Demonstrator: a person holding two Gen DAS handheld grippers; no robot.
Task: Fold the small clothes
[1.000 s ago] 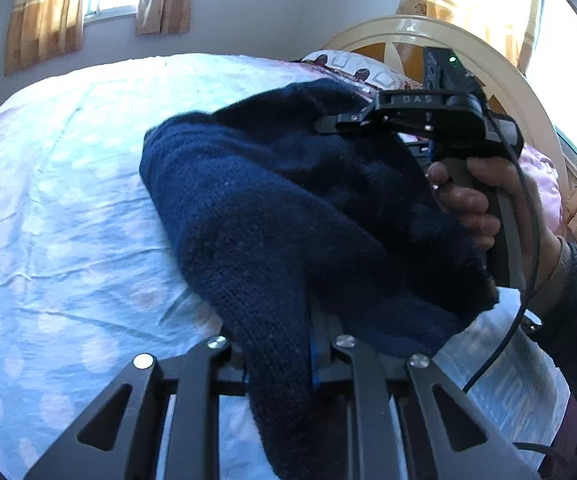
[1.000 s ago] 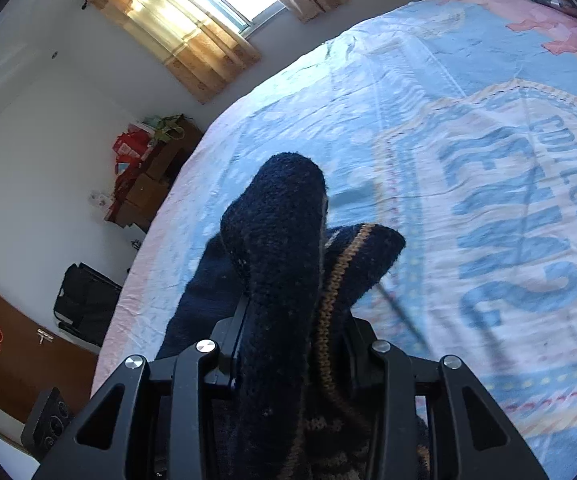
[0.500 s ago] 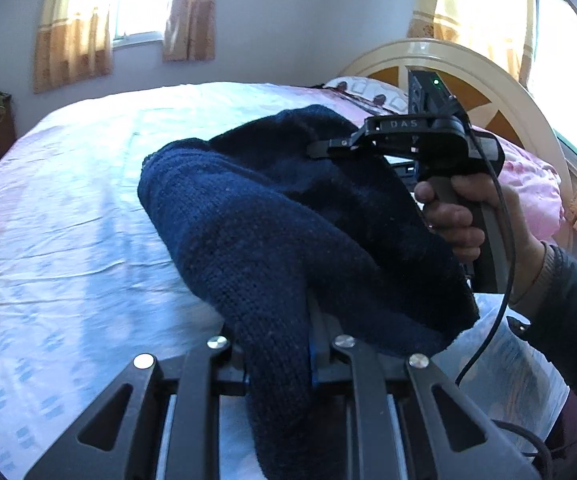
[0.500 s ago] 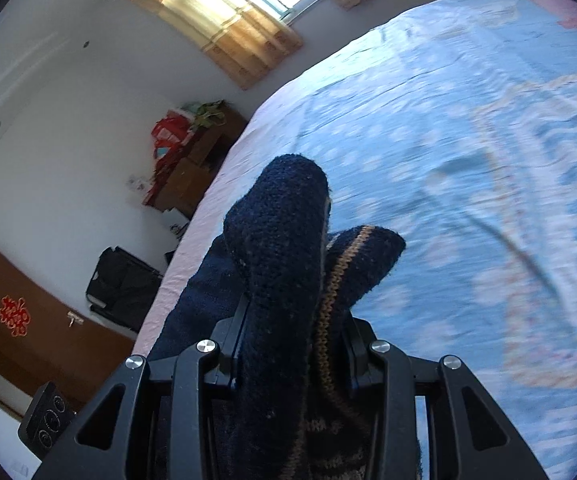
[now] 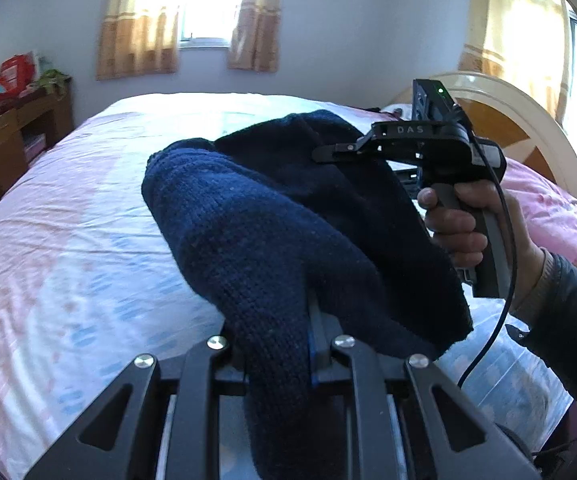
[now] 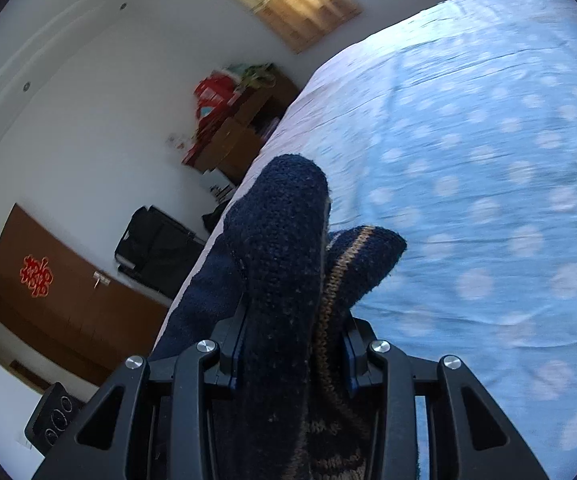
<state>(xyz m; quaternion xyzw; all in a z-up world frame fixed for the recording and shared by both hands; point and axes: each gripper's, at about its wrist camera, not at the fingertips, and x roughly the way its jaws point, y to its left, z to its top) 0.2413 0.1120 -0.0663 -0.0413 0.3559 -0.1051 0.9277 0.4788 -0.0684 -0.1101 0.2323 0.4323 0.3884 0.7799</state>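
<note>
Left wrist view, nearest: the left gripper [image 5: 288,344] is clenched on a fold of the dark blue knitted sweater [image 5: 272,232], which bulges up out of its jaws and hangs in the air above the bed [image 5: 68,208]. Beyond, the sweater stretches across to the right gripper [image 5: 340,152], held in the person's right hand [image 5: 472,224], with a black cable [image 5: 504,272] trailing from it. Right wrist view, nearest: the right gripper [image 6: 288,344] is clenched on a bunched edge of the sweater [image 6: 280,240], where a tan knitted stripe [image 6: 336,276] shows. Farther: the dotted blue bedsheet [image 6: 468,152]. Farthest: a wooden cabinet [image 5: 12,132] beside the bed, curtains [image 5: 136,28] at the window, and the rounded headboard [image 5: 528,120].
</note>
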